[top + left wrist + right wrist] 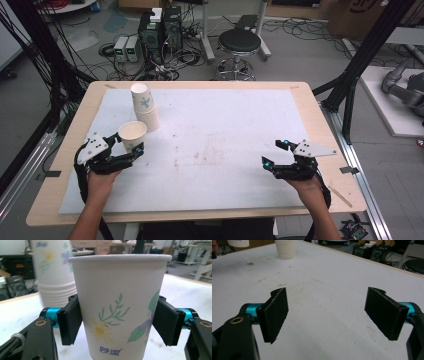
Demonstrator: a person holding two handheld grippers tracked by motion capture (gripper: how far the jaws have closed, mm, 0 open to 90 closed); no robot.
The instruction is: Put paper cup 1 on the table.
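One paper cup (pixel 120 307) gripped by left tongs (pixel 131 151), apart from stack (pixel 145 107) near tabletop's (pixel 310 107) far-left corner. Placement pending. Right tongs (pixel 274 153) wide open, empty.

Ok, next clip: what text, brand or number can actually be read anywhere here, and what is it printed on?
"妙潔": blue print low on the flowered paper cup between the left gripper fingers.
Stack of paper cups behind it: flower print, no readable text.
Floor equipment in the high view: any labels too small to read.
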